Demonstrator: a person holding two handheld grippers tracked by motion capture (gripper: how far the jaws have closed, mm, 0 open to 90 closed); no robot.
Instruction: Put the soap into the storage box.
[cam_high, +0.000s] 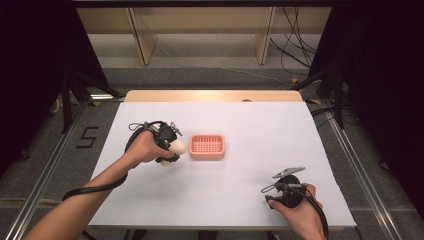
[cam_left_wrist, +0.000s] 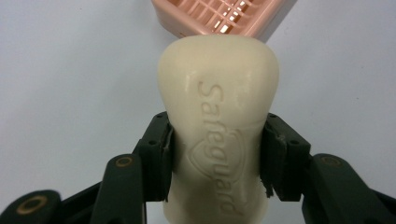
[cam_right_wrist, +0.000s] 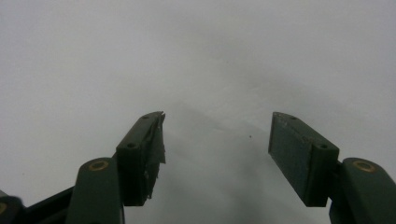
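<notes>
A cream bar of soap (cam_left_wrist: 219, 102) with raised lettering is clamped between the two black jaws of my left gripper (cam_left_wrist: 217, 156), which is shut on its lower half. In the high view the left gripper (cam_high: 172, 149) holds the soap (cam_high: 178, 147) just left of a pink slotted soap dish (cam_high: 207, 146) at the table's middle. The dish's (cam_left_wrist: 219, 18) edge shows right beyond the soap's tip. My right gripper (cam_right_wrist: 217, 154) stands open over bare white table, nothing between its jaws. It sits near the front right of the table (cam_high: 270, 196).
The white table top (cam_high: 250, 125) has a wooden strip along its far edge. Metal rails run along both sides of the table. Black curtains stand left and right, and cables lie on the floor behind.
</notes>
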